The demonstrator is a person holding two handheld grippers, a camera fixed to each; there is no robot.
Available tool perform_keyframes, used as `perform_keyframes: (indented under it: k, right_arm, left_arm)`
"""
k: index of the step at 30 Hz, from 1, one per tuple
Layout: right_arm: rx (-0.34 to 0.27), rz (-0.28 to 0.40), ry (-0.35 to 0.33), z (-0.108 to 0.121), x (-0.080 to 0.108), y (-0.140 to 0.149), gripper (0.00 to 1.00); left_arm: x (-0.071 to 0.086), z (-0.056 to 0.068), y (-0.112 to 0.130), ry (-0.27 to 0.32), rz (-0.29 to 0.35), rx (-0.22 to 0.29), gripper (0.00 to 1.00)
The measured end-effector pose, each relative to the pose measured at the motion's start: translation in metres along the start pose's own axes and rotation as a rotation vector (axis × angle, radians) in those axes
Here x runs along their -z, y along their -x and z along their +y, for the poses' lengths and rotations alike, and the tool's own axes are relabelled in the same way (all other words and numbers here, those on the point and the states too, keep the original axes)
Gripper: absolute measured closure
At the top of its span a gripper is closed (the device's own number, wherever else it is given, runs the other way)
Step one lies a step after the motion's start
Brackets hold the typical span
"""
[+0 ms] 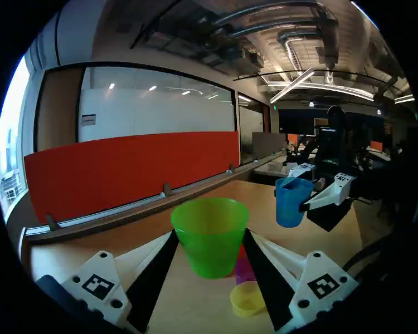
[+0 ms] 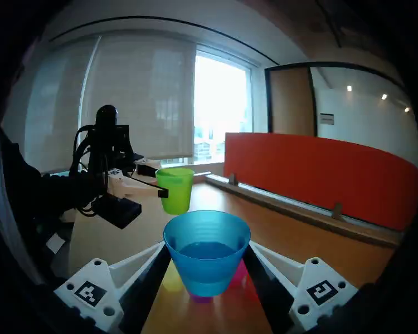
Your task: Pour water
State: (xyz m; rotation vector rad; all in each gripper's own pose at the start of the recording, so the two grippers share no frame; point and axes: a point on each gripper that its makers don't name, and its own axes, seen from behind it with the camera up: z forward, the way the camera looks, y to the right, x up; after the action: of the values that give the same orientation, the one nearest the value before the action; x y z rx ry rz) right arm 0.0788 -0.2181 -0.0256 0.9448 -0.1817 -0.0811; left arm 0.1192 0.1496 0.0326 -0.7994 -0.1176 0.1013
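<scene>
Clamps blue cup (image 2: 207, 253), water inside, upright between fingers of right gripper (image 2: 207, 247), and green cup (image 1: 210, 236), seemingly empty, upright between fingers of left gripper (image 1: 210, 238); places green ahead-left of blue, well apart, over table (image 2: 298, 234).

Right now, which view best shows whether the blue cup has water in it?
The right gripper view: it looks down into the blue cup, and the water is visible. The left gripper view shows the blue cup farther off, side-on, contents hidden.
</scene>
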Motion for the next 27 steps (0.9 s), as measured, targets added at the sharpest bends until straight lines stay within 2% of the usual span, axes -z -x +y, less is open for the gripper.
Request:
perform_keyframes:
  k: [8, 27]
  right_arm:
    - [0.009, 0.004, 0.001, 0.000, 0.001, -0.003, 0.11]
    - [0.029, 0.005, -0.010, -0.002, -0.002, -0.012, 0.12]
  left_arm:
    - [0.002, 0.002, -0.004, 0.002, 0.013, -0.001, 0.16]
    - [0.005, 0.004, 0.005, 0.013, 0.007, 0.006, 0.17]
